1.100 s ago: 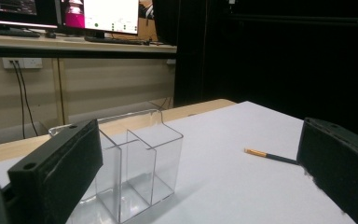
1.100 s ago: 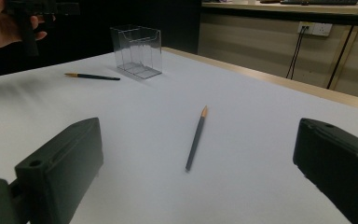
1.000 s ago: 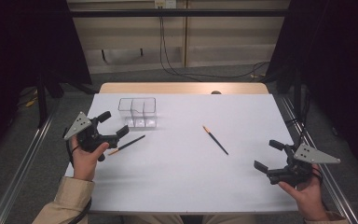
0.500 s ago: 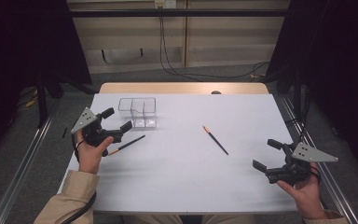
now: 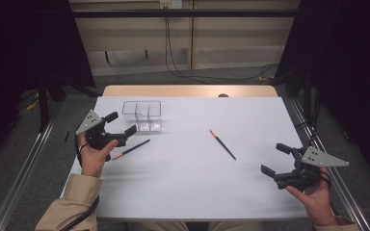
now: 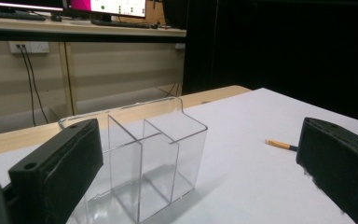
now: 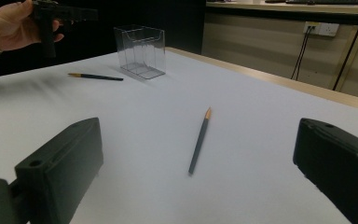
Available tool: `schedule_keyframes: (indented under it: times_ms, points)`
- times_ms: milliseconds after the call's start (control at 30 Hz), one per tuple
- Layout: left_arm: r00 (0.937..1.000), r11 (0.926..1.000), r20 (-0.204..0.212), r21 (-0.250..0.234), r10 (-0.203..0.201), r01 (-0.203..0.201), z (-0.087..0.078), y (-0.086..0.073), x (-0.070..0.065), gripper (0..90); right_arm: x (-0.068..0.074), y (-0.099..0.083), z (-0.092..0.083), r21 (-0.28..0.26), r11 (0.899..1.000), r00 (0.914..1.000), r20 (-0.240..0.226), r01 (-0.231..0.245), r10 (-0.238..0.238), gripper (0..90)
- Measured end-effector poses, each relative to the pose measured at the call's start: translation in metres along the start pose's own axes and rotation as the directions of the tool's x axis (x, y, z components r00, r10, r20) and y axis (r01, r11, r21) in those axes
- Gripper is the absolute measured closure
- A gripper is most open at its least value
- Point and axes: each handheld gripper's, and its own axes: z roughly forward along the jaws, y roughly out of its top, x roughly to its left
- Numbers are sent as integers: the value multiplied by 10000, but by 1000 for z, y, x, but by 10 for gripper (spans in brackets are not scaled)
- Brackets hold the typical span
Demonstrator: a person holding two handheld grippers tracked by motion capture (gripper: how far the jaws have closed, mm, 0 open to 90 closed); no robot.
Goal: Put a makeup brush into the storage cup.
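Note:
A clear plastic box (image 5: pixel 142 115) with several compartments stands upright at the table's back left. My left gripper (image 5: pixel 121 123) hovers open just left of it, and in the left gripper view the box (image 6: pixel 144 154) sits close ahead between the spread jaws of that gripper (image 6: pixel 198 140). A dark pencil (image 5: pixel 131 149) lies just below the left gripper. A second pencil (image 5: pixel 222 144) lies mid-table. My right gripper (image 5: pixel 273 159) is open near the front right, and from the right gripper (image 7: pixel 196 154) that pencil (image 7: pixel 199 140) lies ahead between the jaws. Both grippers hold nothing.
The white table top (image 5: pixel 188 192) has a wooden strip (image 5: pixel 188 91) along its far edge. Metal rails (image 5: pixel 24 168) run along both sides on the floor. In the right gripper view the left pencil (image 7: pixel 95 76) and the box (image 7: pixel 141 50) lie far off.
My left gripper has risen and shifted a little towards the clear box, away from the pencil beneath it. The right gripper has barely moved.

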Motion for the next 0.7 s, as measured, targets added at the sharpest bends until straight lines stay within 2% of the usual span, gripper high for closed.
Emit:
schedule_keyframes:
  times_ms: [200, 300, 367, 500, 567, 600, 700]
  points:
    - [10000, 9991, 24, 430, -37, 36, -1, 2, 2, 3, 0, 0, 1, -5, 10000, 10000, -30, -1, 1, 13]
    - [9999, 9970, 80, 766, 112, -118, -1, 5, 2, 3, -1, 0, 1, 12, 10000, 10000, -33, 8, -8, 13]
    - [9999, 9955, 172, 943, 9, -25, -1, 6, 2, 3, 0, 0, 1, 0, 10000, 10000, -39, -18, 18, 13]
    - [9998, 9871, 195, 1601, 10, -41, 1, 7, 3, 3, 0, 0, 1, -7, 10000, 10000, -27, 22, -22, 13]
    - [9998, 9775, 206, 2107, 16, -59, 3, 8, 4, 3, 0, 0, 1, 8, 10000, 10000, -28, 25, -25, 13]
    - [9998, 9775, 206, 2107, 16, -59, 3, 8, 4, 2, 0, 0, 1, 0, 10000, 10000, -32, 20, -20, 13]
    - [9997, 9701, 258, 2428, -45, -20, 4, 9, 5, 1, 0, 1, 0, -7, 10000, 10000, -23, 29, -29, 13]
